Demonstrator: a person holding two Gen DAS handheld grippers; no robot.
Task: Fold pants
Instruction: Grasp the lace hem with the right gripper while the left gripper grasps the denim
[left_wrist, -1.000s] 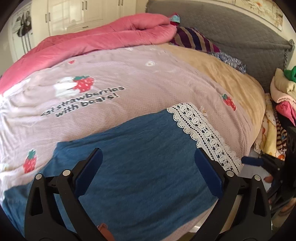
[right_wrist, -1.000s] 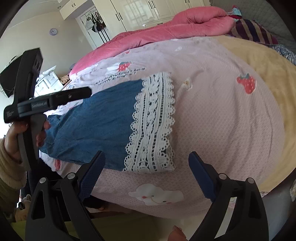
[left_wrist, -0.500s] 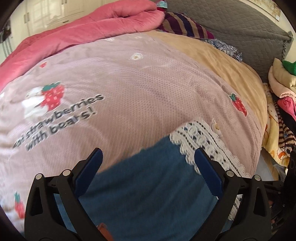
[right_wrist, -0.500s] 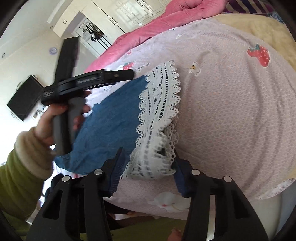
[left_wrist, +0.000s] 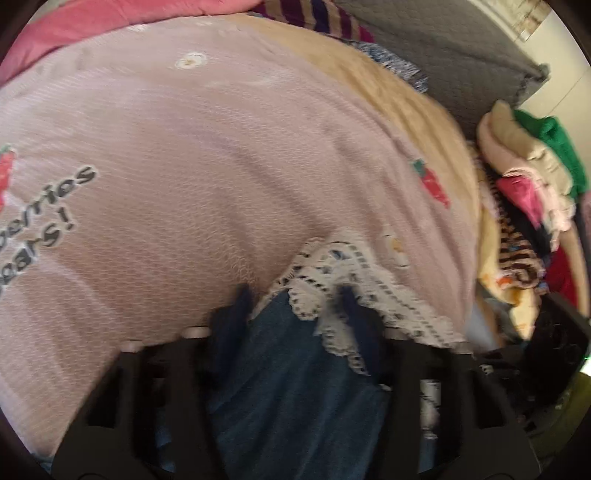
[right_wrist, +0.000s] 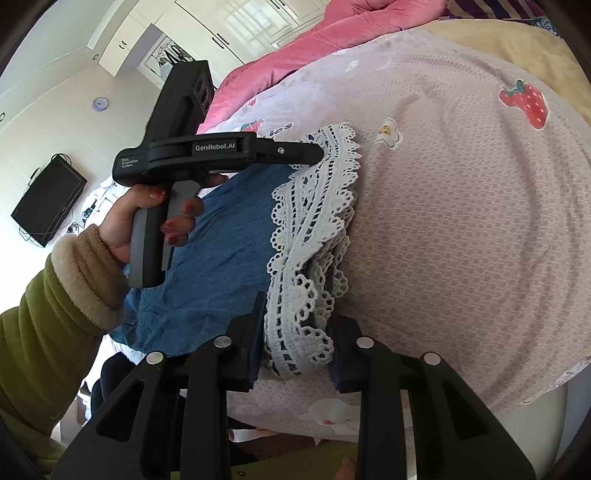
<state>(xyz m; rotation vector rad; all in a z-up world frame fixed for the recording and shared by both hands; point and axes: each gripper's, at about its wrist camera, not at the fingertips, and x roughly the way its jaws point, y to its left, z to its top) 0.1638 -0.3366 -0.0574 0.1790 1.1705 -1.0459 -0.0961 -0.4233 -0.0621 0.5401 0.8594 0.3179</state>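
Nearby, a pile of clothes (left_wrist: 532, 177) sits off the far side of the quilt (right_wrist: 461, 221). Both grippers grasp the pants (right_wrist: 229, 258) by their lace hem (right_wrist: 314, 236) near the quilt's front edge: right gripper (right_wrist: 295, 332) from below, left gripper (right_wrist: 314, 153) level, gripped by the left hand (right_wrist: 140, 214).

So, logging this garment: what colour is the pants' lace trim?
White lace trim on blue denim pants; clearest in the right wrist view.

Soft daylight fills both fisheye views, each ringed by a dark vignette with bent edges. The left wrist view is smeared by motion blur; the right wrist view is crisp, its ceiling (right_wrist: 48, 40) washed bright.
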